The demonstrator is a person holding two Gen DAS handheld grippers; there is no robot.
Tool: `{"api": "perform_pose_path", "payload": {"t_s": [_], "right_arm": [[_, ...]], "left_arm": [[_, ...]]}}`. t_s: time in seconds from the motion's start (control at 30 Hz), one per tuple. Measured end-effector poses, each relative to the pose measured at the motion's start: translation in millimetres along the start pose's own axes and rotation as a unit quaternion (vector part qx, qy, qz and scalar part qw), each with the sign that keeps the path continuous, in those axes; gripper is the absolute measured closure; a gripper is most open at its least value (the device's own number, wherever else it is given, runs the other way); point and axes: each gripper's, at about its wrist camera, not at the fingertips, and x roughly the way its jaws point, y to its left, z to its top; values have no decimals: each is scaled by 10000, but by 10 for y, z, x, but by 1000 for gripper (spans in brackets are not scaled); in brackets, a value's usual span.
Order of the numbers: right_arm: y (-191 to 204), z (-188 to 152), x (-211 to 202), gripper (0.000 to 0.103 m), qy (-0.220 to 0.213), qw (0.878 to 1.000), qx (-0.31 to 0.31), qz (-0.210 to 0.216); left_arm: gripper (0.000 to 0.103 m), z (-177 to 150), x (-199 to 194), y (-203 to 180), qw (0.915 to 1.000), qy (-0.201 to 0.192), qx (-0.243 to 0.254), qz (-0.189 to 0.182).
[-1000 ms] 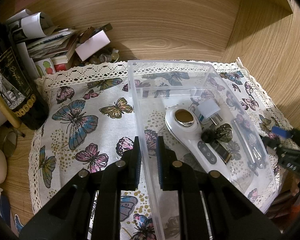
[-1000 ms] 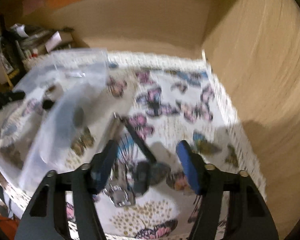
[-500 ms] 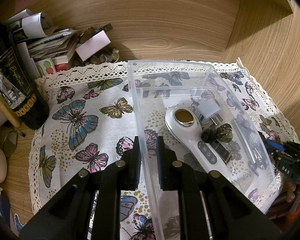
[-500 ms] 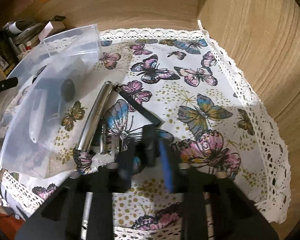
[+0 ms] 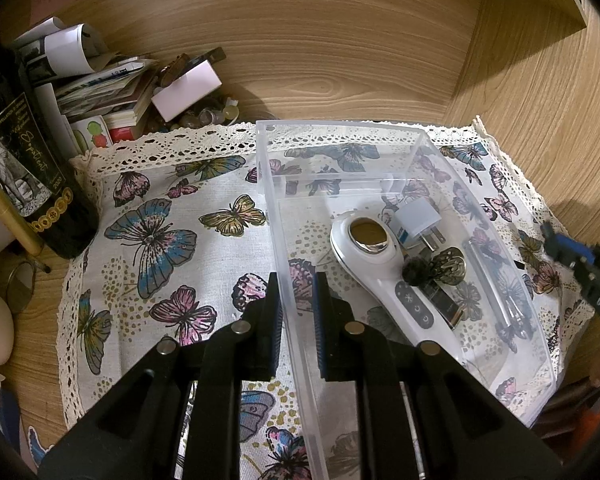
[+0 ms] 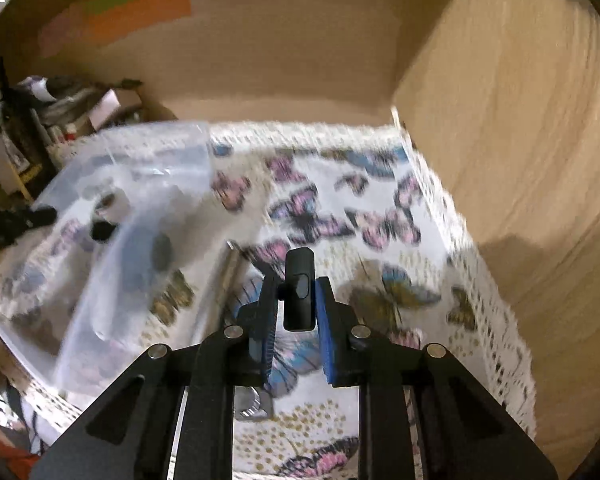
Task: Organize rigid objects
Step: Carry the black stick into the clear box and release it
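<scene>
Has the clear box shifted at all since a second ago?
No. In the left wrist view the clear box sits against the same butterflies on the cloth, with the left gripper clamping its wall.

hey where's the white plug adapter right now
In the left wrist view, the white plug adapter lies inside the clear plastic bin, toward its far right, just right of the white handheld device's head.

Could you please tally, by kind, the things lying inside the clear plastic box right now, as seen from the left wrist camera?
White handheld device: 1
White plug adapter: 1
Black fuzzy clip microphone: 1
Clear tube: 1
Total: 4, all inside the clear box. The left gripper is shut on the box's near wall.
</scene>
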Motion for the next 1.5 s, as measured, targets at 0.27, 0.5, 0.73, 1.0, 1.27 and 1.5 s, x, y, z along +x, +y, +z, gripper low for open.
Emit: {"api": "perform_pose_path", "payload": {"t_s": [0.27,0.5,0.73,1.0,1.27,1.5], "right_arm": [[295,326,-151,86,-551,9972,-385,334],[606,412,-169,86,-679,9926,-697,731],[866,347,22,86,-356,9897,-1005,952],[993,299,118,86,-150,9870,-1281,957],[1024,296,101,85,-93,9856,-1354,1010],[883,344,-83,83,-347,9883,-1180,904]], "left_arm": [[91,1,1,-3,10000,-3,4,5],[91,0,0,-1,10000,-2,-2,3],[91,2,1,-1,10000,-3,-4,1],[91,0,1,-2,10000,-3,-2,4],[91,-2,1,0,10000,-4,-4,3],[91,-3,0,1,10000,-6,-1,3]]}}
